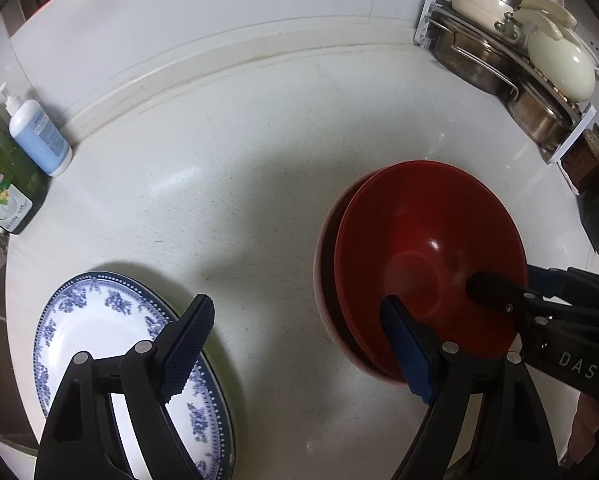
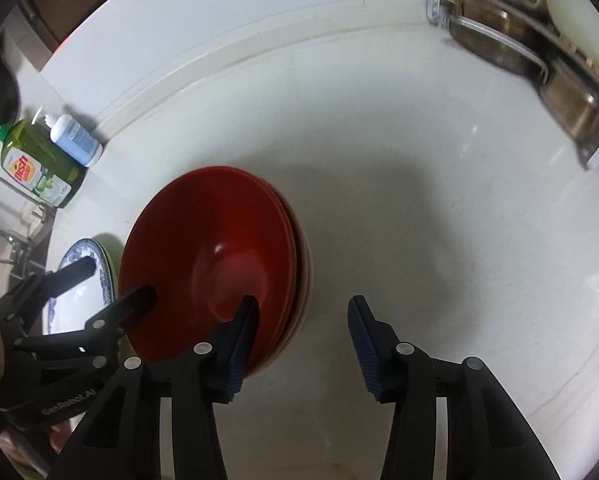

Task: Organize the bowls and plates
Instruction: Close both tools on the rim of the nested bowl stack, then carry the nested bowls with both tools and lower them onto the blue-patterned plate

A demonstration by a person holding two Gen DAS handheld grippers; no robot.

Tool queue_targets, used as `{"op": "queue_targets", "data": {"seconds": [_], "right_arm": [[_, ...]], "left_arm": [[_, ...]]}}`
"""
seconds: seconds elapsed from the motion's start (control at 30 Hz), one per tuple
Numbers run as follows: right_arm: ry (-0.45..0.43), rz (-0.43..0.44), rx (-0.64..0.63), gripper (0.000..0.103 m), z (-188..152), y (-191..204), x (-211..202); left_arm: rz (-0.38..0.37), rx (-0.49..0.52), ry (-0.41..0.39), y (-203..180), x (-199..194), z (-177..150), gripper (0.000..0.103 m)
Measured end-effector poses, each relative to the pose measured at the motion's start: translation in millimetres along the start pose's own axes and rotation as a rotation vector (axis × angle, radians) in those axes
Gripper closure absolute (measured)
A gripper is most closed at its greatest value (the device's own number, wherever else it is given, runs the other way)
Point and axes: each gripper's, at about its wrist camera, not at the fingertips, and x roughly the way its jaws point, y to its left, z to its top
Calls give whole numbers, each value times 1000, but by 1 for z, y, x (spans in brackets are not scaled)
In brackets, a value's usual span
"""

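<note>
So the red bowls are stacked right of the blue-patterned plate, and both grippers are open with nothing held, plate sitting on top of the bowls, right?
One thing is wrong: the blue-patterned plate lies on the counter beside the red bowls, apart, per the left wrist view.

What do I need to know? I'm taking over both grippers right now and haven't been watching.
Left gripper: open, empty, over the counter between the blue-patterned plate and the red bowls.
Right gripper: open, one finger inside the top bowl's rim and one outside, not pressing.
Done: the bowls are nested in one stack; the plate lies apart beside them.
Left: probably grip the rim, then move bowls and plate. Their destination is not in view.
</note>
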Motion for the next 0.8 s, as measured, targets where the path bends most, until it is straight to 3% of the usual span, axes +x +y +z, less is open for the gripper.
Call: {"op": "queue_targets", "data": {"seconds": [0.1, 0.27, 0.53, 0.8], "right_arm": [[14, 18, 16, 60, 1, 1, 5], [44, 61, 55, 68, 2, 0, 13], [57, 54, 64, 75, 3, 0, 18], [58, 38, 67, 76, 4, 3, 19]], "left_arm": [[-7, -11, 20, -1, 6, 1, 21], [-30, -44, 65, 1, 16, 3, 40], [-192, -122, 128, 5, 25, 6, 75], [-182, -105, 131, 0, 24, 8, 75]]}}
